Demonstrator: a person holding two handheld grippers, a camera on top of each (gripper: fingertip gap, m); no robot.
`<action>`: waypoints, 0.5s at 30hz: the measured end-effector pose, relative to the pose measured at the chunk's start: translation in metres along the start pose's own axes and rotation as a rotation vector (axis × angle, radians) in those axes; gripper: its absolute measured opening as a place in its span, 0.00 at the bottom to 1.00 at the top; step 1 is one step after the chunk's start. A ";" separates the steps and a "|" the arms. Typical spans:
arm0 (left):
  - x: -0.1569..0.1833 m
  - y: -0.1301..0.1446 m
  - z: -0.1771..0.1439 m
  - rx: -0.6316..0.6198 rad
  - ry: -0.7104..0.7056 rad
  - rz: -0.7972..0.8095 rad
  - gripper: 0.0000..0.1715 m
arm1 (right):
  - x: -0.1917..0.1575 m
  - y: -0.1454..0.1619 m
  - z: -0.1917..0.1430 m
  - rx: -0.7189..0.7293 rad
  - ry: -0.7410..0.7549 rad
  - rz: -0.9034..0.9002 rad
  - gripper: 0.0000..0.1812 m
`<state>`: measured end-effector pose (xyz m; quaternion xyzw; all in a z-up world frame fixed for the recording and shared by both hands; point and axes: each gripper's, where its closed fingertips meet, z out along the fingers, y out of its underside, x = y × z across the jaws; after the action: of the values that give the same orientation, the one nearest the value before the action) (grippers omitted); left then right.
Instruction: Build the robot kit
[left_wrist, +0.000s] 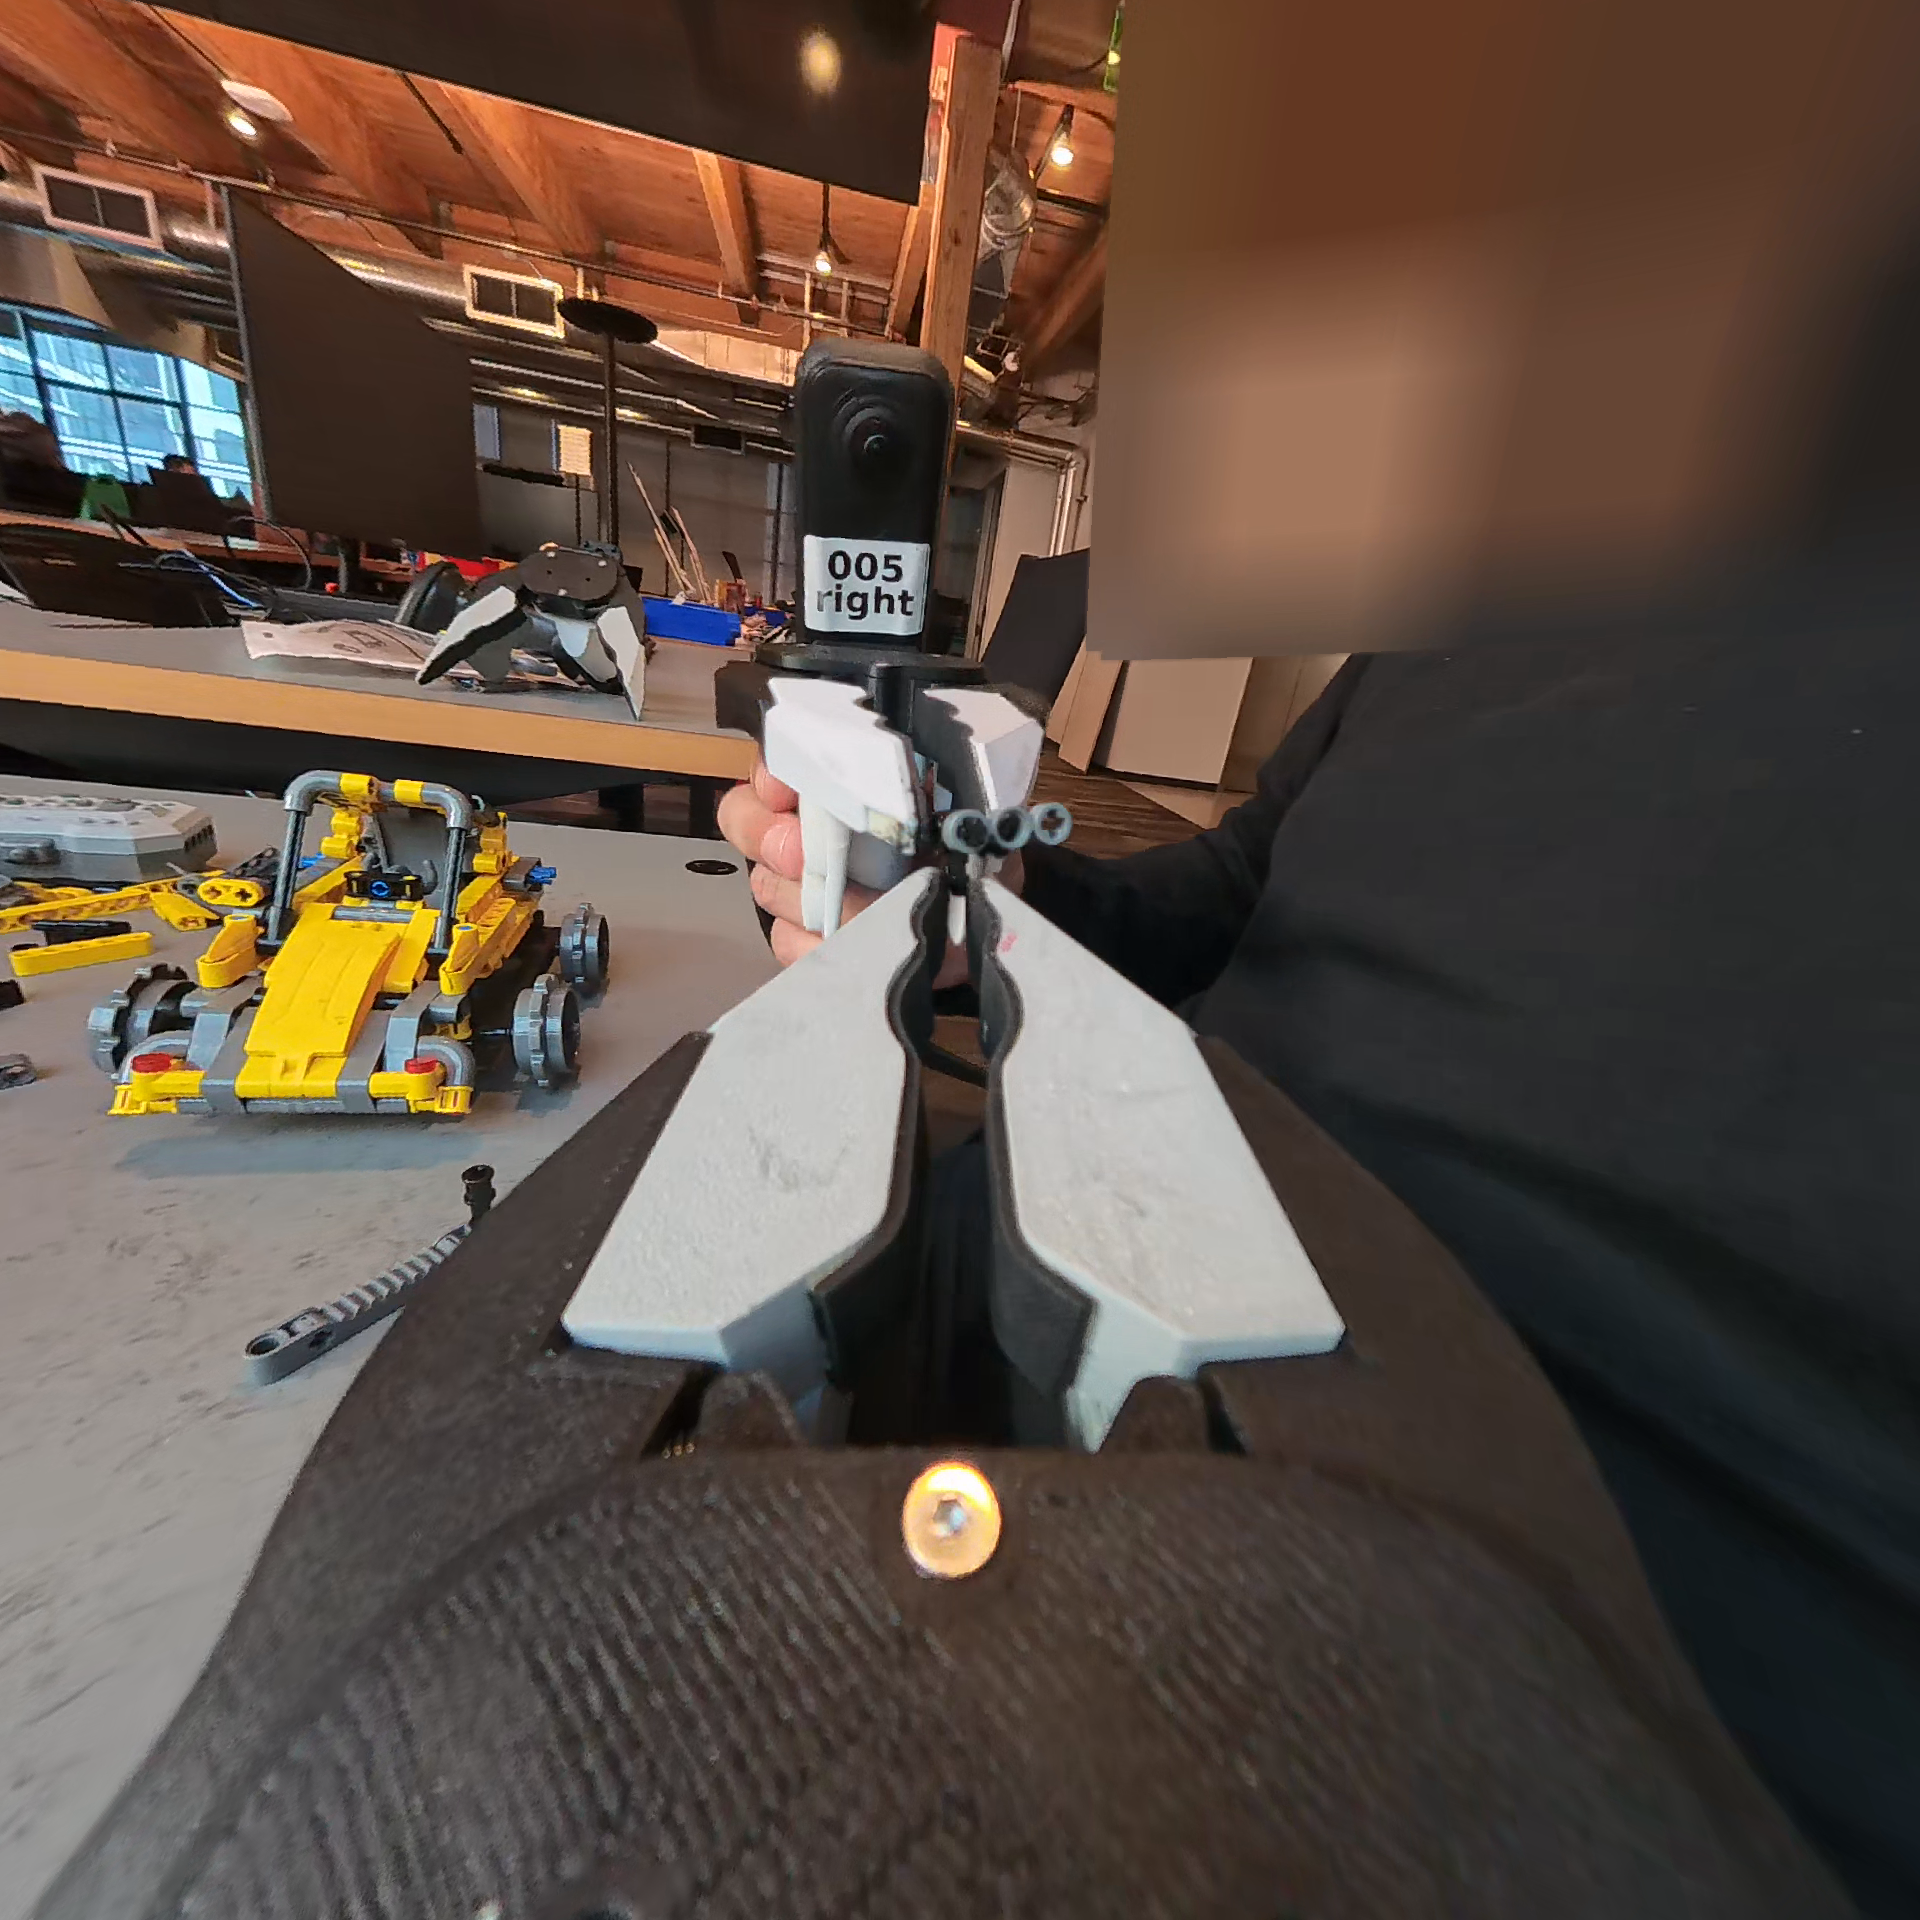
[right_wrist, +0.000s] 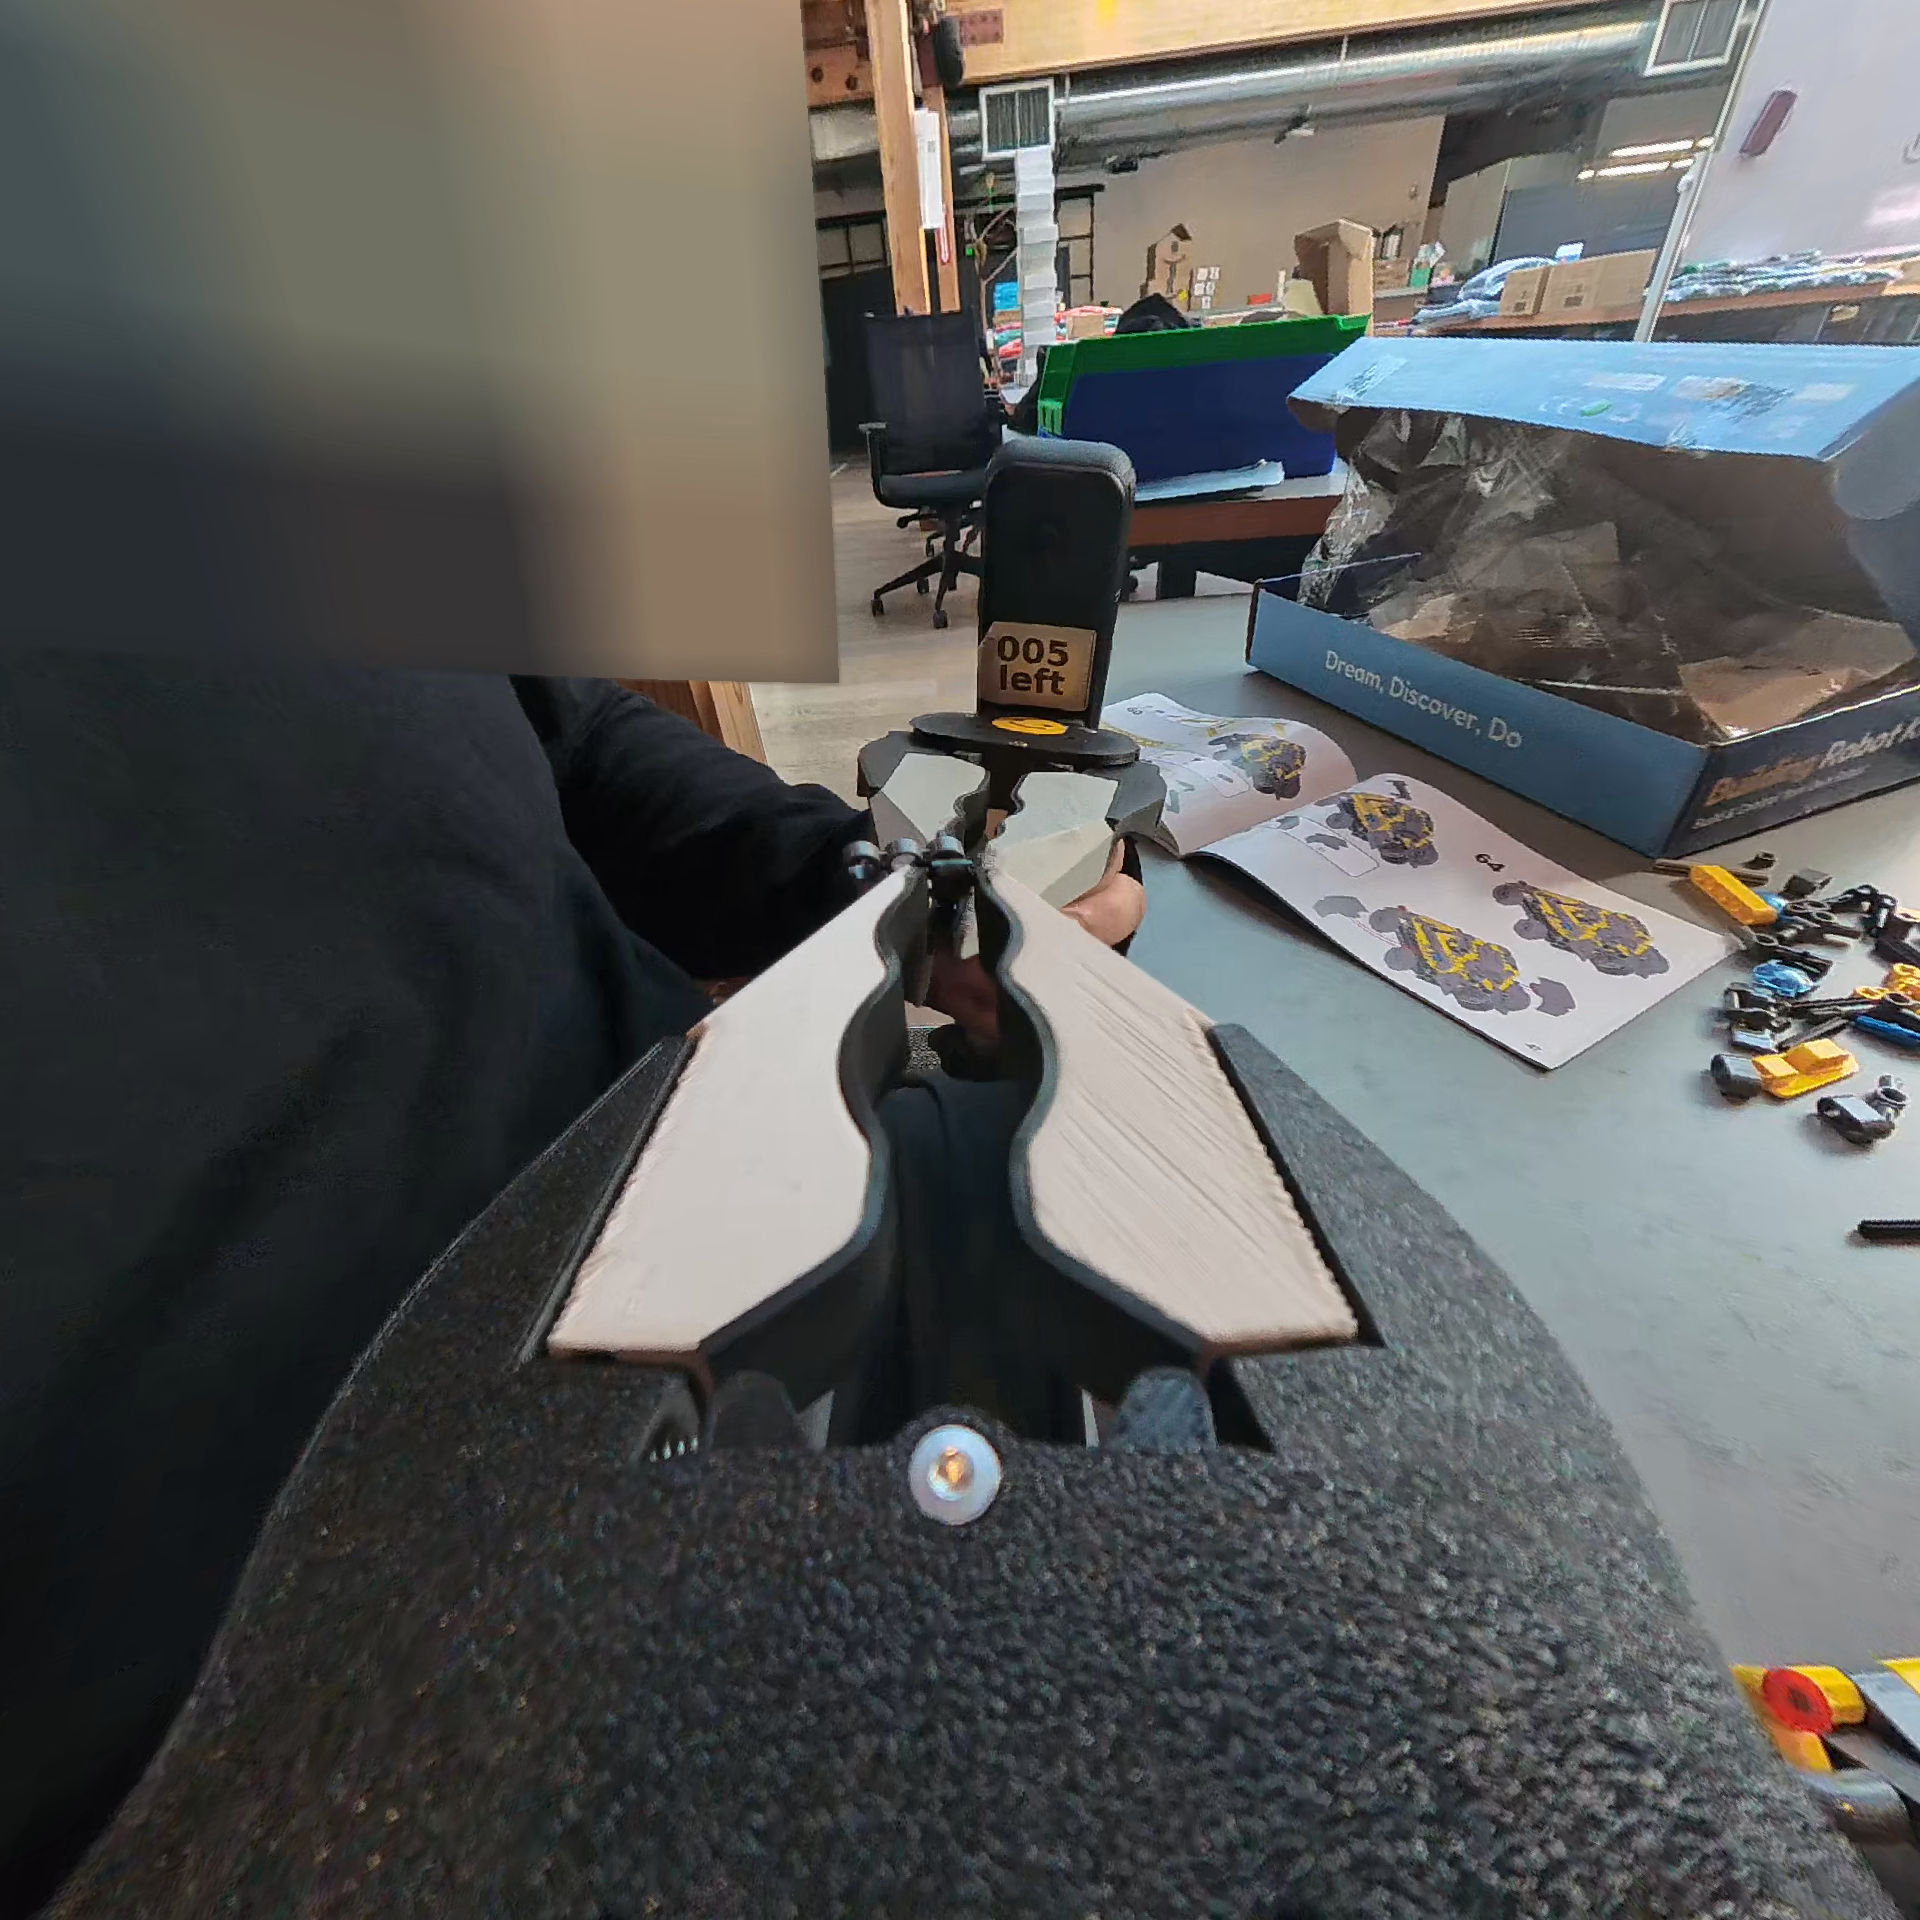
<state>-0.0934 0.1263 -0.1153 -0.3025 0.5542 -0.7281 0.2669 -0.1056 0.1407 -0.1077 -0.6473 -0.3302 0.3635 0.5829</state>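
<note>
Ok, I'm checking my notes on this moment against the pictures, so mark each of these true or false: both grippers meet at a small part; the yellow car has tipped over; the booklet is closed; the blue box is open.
1. The left gripper and right gripper meet tip to tip at a small grey and black part: true.
2. The yellow car has tipped over: false, it stands on its wheels.
3. The booklet is closed: false, it lies open.
4. The blue box is open: true.

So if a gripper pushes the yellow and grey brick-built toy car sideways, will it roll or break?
The yellow and grey brick-built toy car probably slides or tips: its grey hubs look bare. Clipped-together pieces may pop off. It probably feels light.
</note>
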 end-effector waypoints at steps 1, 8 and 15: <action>0.000 0.001 0.000 -0.005 -0.001 0.001 0.00 | 0.000 0.001 0.000 -0.003 -0.001 0.002 0.05; -0.006 0.008 0.001 -0.069 -0.029 -0.005 0.00 | 0.004 0.007 0.000 -0.033 0.010 0.017 0.04; -0.027 0.026 -0.016 -0.249 -0.134 -0.037 0.09 | 0.025 0.029 -0.006 -0.171 0.136 -0.017 0.04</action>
<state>-0.0861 0.1496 -0.1480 -0.3911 0.6156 -0.6367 0.2503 -0.0880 0.1558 -0.1381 -0.7151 -0.3249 0.2843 0.5498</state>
